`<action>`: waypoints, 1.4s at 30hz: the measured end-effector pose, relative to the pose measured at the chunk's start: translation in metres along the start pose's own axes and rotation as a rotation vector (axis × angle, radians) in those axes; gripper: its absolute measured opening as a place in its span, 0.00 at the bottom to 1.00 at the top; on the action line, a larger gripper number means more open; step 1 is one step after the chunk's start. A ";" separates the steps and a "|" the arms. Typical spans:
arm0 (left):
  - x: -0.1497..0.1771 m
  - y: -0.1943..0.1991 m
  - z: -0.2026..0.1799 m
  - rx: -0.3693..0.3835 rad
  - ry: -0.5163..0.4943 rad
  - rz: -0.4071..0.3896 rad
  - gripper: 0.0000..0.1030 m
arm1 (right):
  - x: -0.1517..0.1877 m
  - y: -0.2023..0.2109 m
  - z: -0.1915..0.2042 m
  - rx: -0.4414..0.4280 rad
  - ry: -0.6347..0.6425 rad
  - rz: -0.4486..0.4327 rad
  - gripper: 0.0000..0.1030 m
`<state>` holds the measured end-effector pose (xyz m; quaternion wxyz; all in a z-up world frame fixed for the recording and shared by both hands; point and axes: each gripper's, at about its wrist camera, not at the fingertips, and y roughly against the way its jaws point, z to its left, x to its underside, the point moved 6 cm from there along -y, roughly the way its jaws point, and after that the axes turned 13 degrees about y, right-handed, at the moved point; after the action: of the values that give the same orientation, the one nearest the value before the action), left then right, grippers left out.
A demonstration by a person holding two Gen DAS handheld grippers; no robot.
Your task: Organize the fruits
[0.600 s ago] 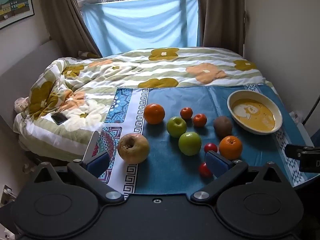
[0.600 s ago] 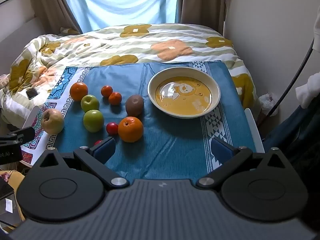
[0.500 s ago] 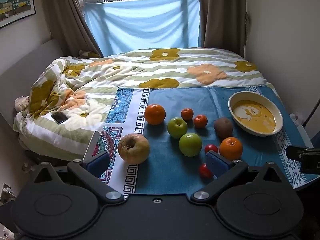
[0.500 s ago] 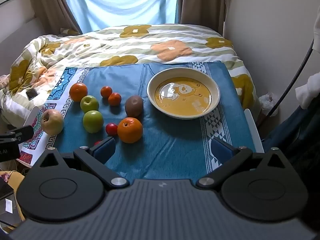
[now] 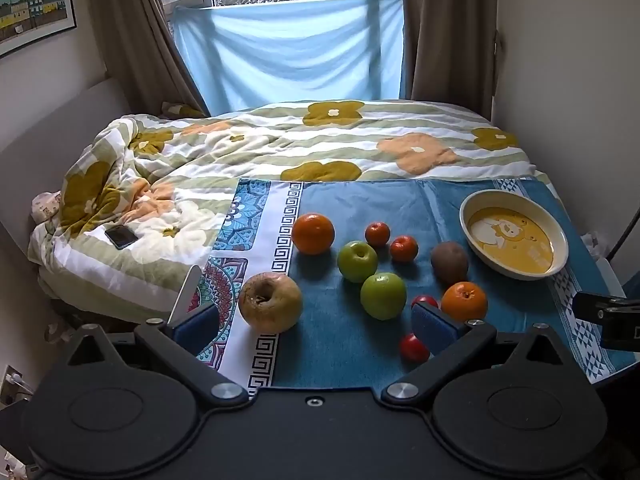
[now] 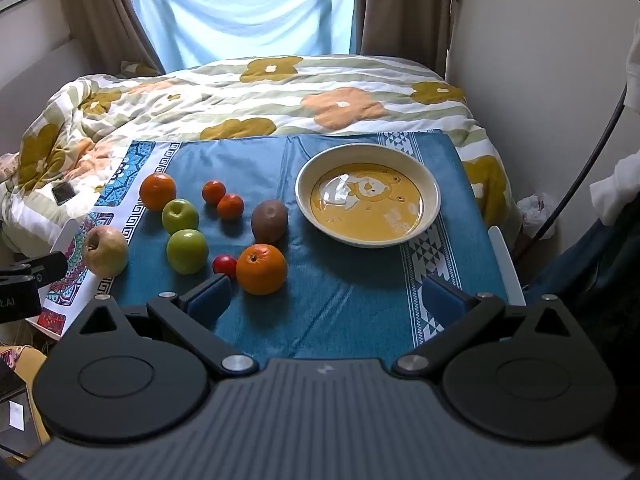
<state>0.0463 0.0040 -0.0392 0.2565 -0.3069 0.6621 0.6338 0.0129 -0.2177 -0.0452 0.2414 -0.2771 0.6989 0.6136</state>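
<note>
Barely anything has shifted since a moment ago: both views have only edged closer, so sorting has not begun. The left tongs (image 5: 316,322) and right tongs (image 6: 328,294) stand spread and empty. Left of the bowl (image 6: 434,200) on the counter lie two oranges, two green apples, one yellowish apple (image 5: 270,301), one kiwi, two tangerines and, seemingly, two tomatoes.

bare cloth (image 6: 344,292) leads to the bowl (image 6: 430,188); fruits (image 6: 262,268) crowd the left.
</note>
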 end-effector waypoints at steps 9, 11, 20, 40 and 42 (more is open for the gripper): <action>-0.001 -0.002 0.002 0.006 -0.007 0.000 1.00 | -0.001 -0.001 0.003 0.000 -0.008 -0.002 1.00; -0.001 -0.004 0.003 0.004 -0.004 0.009 1.00 | -0.001 -0.001 0.002 -0.002 -0.007 -0.003 1.00; -0.004 -0.006 0.006 0.000 -0.002 0.003 1.00 | -0.004 -0.003 0.009 -0.004 -0.001 -0.006 1.00; -0.006 -0.010 0.008 -0.003 0.001 0.009 1.00 | -0.007 -0.008 0.013 -0.012 -0.005 0.002 1.00; -0.006 -0.009 0.008 -0.003 0.001 0.009 1.00 | -0.006 -0.008 0.012 -0.012 -0.004 0.001 1.00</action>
<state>0.0566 0.0125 -0.0421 0.2529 -0.3045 0.6625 0.6359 0.0228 -0.2060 -0.0482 0.2411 -0.2770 0.6950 0.6182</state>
